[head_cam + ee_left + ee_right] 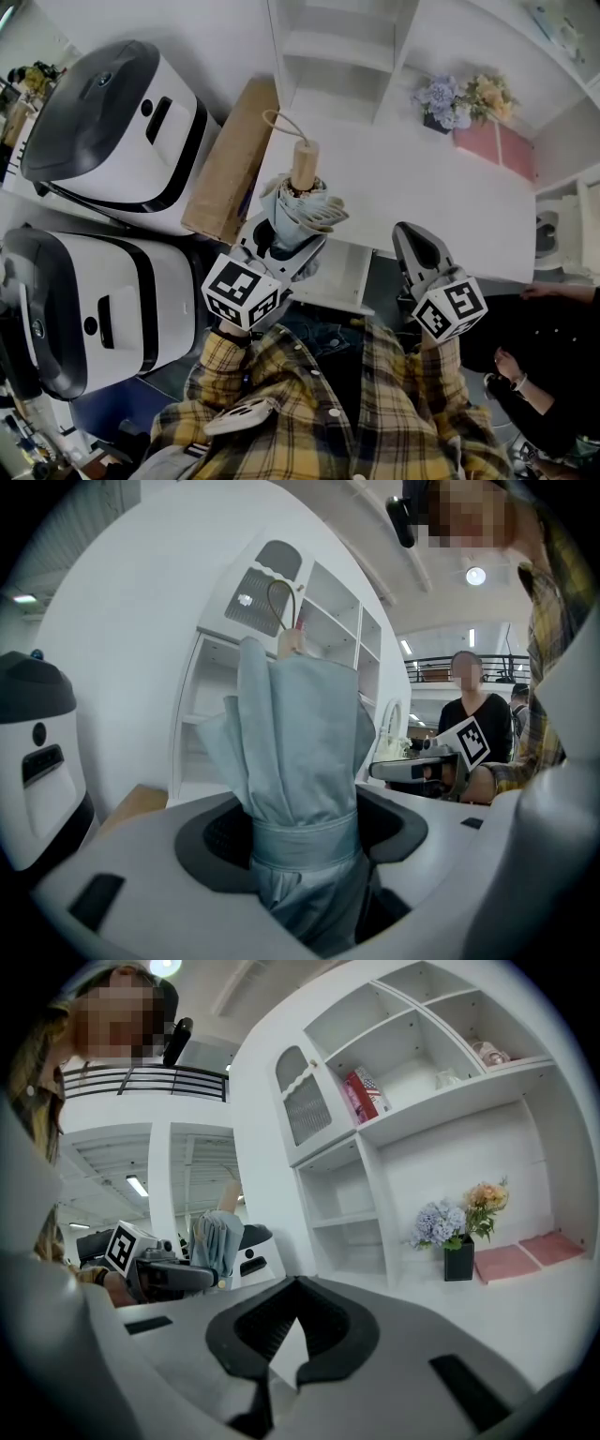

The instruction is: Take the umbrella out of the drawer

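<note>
A folded pale-blue umbrella point(298, 211) with a wooden handle point(305, 164) and a cord loop stands upright over the front edge of the white desk point(431, 187). My left gripper point(281, 239) is shut on its strapped lower part. In the left gripper view the umbrella point(300, 752) fills the gap between the jaws of the left gripper point(302, 829). A white drawer point(339, 274) juts out under the desk edge just right of it. My right gripper point(410, 234) hovers to the right, shut and empty; the right gripper view shows the right gripper point(296, 1283) with its jaws meeting.
Two large white-and-black machines point(112, 131) point(75, 300) stand at the left, with a cardboard box point(230, 159) beside the desk. A flower vase point(450, 103) and pink boxes point(497, 145) sit at the desk's back. White shelves point(337, 56) rise behind. A person's arm point(553, 366) is at the right.
</note>
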### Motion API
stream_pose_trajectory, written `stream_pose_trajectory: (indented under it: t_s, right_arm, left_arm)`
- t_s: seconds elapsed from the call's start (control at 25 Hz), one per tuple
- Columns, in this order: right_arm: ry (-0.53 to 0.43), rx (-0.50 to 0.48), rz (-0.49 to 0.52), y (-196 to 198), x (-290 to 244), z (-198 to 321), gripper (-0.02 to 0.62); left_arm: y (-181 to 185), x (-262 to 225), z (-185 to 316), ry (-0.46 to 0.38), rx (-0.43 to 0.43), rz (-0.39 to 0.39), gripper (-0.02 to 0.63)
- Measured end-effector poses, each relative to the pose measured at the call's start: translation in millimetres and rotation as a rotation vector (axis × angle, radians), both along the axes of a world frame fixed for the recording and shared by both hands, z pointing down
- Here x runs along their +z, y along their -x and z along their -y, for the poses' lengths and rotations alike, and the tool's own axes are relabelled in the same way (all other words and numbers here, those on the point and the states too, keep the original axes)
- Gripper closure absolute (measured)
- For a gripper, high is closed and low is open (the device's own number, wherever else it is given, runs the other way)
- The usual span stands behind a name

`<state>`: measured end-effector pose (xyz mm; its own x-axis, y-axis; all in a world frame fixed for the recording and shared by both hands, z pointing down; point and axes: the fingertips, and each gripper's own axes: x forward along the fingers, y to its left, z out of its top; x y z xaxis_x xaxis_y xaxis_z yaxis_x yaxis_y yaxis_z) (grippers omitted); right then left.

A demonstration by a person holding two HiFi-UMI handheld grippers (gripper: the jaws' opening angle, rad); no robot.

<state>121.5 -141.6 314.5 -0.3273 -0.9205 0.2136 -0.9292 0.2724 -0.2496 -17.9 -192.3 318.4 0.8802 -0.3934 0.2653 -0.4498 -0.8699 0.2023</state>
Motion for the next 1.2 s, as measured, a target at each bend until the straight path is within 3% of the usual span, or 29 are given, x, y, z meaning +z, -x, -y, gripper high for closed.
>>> stream_pose_trajectory:
  t_s: [1.2]
  right_arm:
    - [0.039,0.045,-0.004,-14,14,1,0.578]
  left_arm:
    - [-1,3,11,0.003,0.006,0.002,0.298]
